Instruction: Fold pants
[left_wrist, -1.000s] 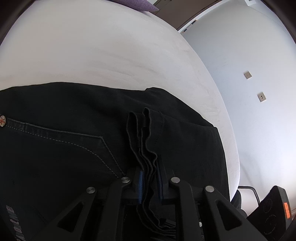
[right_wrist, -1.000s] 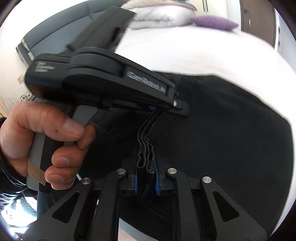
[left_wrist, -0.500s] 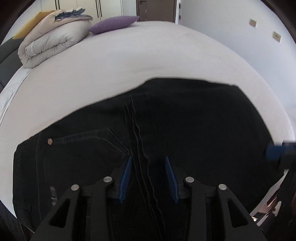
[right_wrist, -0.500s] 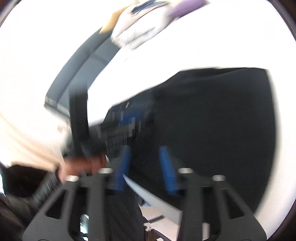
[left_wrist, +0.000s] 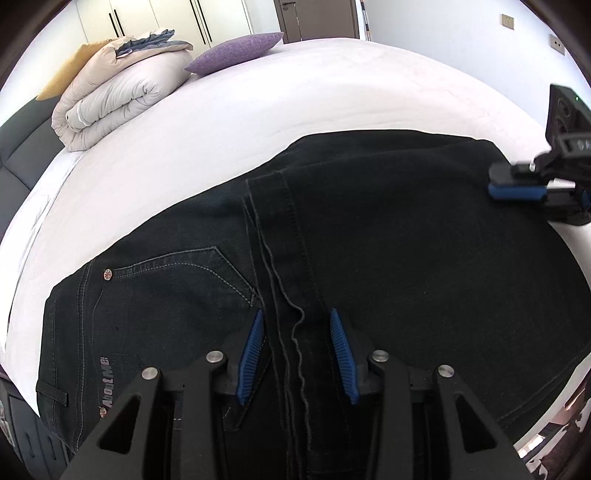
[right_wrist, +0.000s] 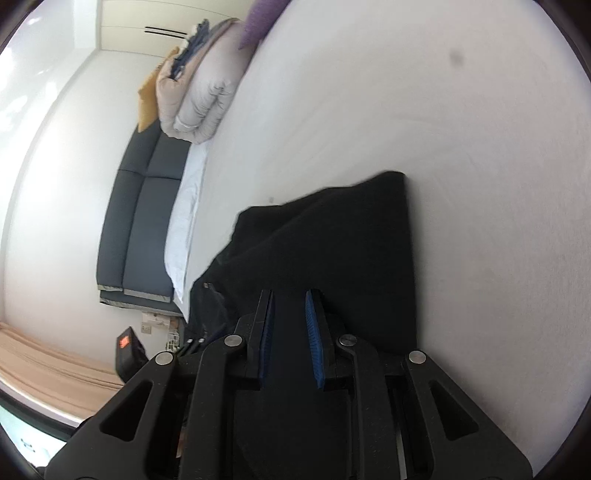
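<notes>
Black jeans (left_wrist: 406, 258) lie folded on the white bed (left_wrist: 295, 92), back pocket at the left and leg hems laid across the middle. My left gripper (left_wrist: 297, 354) hovers open over the hems, its blue pads apart on either side of them and not pressing. My right gripper (left_wrist: 517, 199) is rolled on its side at the jeans' right folded edge. In the right wrist view, my right gripper (right_wrist: 290, 332) has its jaws closing with the black jeans (right_wrist: 351, 240) filling the narrow gap between the pads.
A rolled beige duvet (left_wrist: 122, 88) and a purple pillow (left_wrist: 236, 51) lie at the far end of the bed. A dark grey headboard (left_wrist: 22, 147) runs along the left. White wardrobes and a door stand behind. Bare sheet lies beyond the jeans.
Both grippers let go of the hems, which now lie flat on the jeans. The left gripper opened and drew back. The right gripper swung to the jeans' right edge and rolled sideways.
</notes>
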